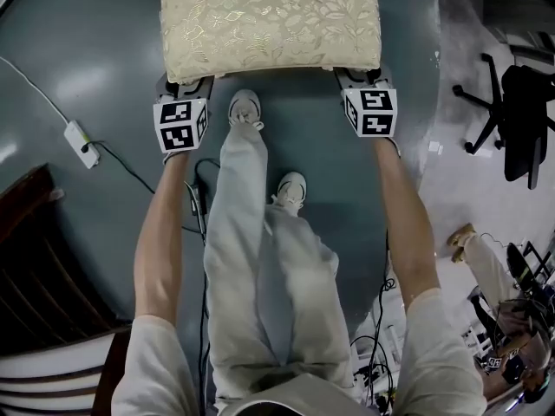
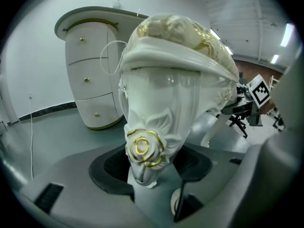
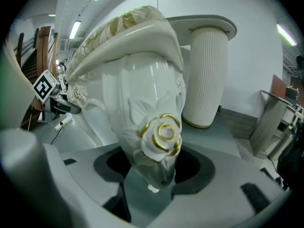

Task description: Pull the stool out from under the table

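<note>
Both our left gripper (image 1: 184, 85) and right gripper (image 1: 364, 76) were clamped on the stool's (image 1: 269, 20) carved front legs (image 2: 149, 122), and we judged it already clear of the dressing table (image 2: 95, 80), on open floor (image 1: 87, 76), with little pulling left.

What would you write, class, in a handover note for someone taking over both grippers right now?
Left gripper: shut on the stool's left leg.
Right gripper: shut on the right leg.
Stool: on the floor in front of the person, with the table behind it.
Done: both near legs gripped. The seat looks largely clear of the table, but its far edge is out of frame.
Left: if it is not clear, pull it further toward the person, then let go.
</note>
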